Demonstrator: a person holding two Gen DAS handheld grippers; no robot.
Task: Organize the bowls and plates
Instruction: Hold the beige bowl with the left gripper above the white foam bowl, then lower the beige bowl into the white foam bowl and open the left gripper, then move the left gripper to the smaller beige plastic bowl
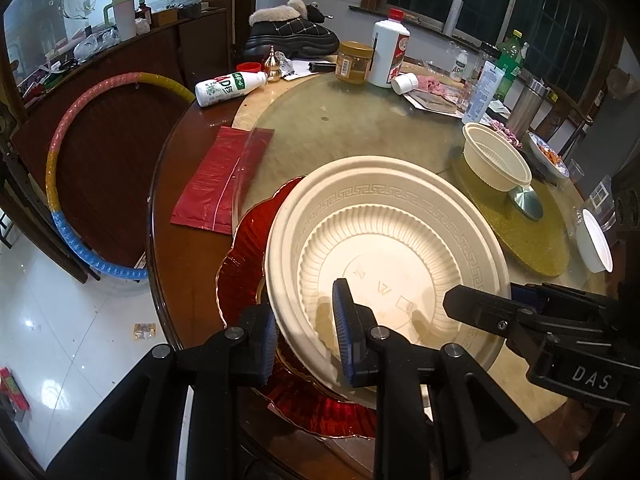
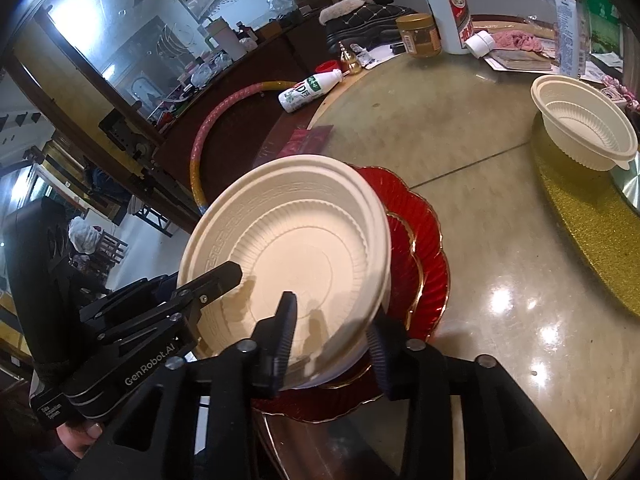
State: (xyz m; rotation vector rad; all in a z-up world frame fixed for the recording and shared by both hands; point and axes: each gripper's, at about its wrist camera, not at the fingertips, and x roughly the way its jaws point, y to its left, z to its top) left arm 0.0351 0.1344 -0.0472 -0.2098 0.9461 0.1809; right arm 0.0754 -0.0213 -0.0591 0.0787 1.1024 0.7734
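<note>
A large cream plastic bowl (image 1: 384,248) sits tilted on a red scalloped glass plate (image 1: 244,264) at the table's near edge. My left gripper (image 1: 308,340) straddles the bowl's near-left rim, one pad inside and one outside, with gaps visible. My right gripper (image 2: 332,340) straddles the near-right rim of the same bowl (image 2: 296,252), above the red plate (image 2: 420,240); it shows in the left wrist view (image 1: 480,312). A smaller cream bowl (image 1: 496,156) stands on a gold mat (image 1: 532,232) at the right, also in the right wrist view (image 2: 584,128).
Glass turntable (image 1: 352,128) on a round wooden table. Red packet (image 1: 220,180) at left, hula hoop (image 1: 72,152) beside the table. Bottles, jar (image 1: 354,62), slipper (image 1: 292,32) and clutter at the back. White bowl (image 1: 596,244) and patterned dish (image 1: 548,156) at right.
</note>
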